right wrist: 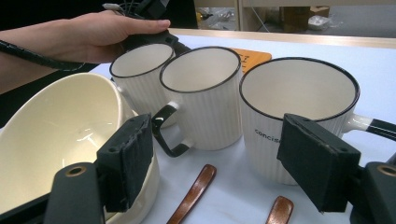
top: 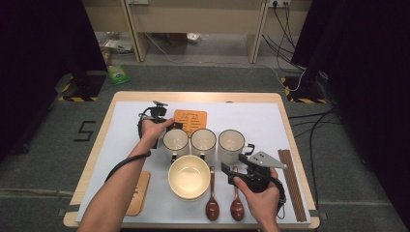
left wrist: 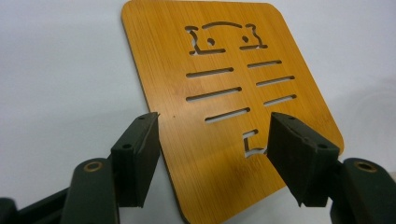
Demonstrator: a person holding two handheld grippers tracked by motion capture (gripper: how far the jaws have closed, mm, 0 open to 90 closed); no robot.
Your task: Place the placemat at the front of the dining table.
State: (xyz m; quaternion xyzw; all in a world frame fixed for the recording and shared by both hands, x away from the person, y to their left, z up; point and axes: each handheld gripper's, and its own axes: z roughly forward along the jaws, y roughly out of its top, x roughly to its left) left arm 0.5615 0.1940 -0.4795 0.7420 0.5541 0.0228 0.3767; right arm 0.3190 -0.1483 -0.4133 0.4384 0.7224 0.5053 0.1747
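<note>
An orange bamboo coaster [top: 191, 121] [left wrist: 219, 93] with cut-out slots lies flat on the white mat. My left gripper [top: 175, 125] [left wrist: 215, 121] is open, and its jaws straddle the coaster's near corner without pressing on it. My right gripper [top: 232, 164] [right wrist: 217, 126] is also open with nothing between its jaws. It sits low at the front right and points at three white ribbed mugs [top: 203, 140] [right wrist: 203, 93] that stand in a row. A cream bowl [top: 189, 176] [right wrist: 56, 126] stands just in front of the mugs.
Two brown wooden spoons [top: 212, 203] [right wrist: 196, 191] lie in front of the mugs, right of the bowl. Dark chopsticks [top: 292, 183] lie along the right table edge. A second bamboo coaster [top: 139, 193] lies at the front left beside the left forearm.
</note>
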